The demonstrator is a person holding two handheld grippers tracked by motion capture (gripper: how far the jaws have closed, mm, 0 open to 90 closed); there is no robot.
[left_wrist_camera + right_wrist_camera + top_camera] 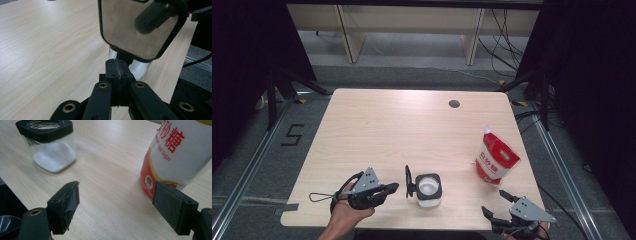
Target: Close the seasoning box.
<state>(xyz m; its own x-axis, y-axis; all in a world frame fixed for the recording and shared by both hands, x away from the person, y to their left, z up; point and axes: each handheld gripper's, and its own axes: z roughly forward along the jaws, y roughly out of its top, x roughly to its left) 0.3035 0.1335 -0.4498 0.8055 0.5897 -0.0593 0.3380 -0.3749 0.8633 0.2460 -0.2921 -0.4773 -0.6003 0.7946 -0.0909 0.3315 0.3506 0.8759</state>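
The left gripper point(395, 188), jaws pressed together with nothing between them, sits just beside the open jar point(429, 190) of white powder (its hinged lid point(409, 181) stands upright) on the wooden surface point(402, 130), while the right gripper point(494, 202) hangs wide open near the sugar pouch point(496, 157).

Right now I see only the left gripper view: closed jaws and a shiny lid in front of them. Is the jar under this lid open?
Observer: Yes. The lid stands upright at the side of the jar, and the jar's mouth is uncovered.
Operator: Is the other gripper holding anything?
Observer: No. The right gripper is open, with nothing between its jaws, and the sugar bag stands apart from it, further along the table.
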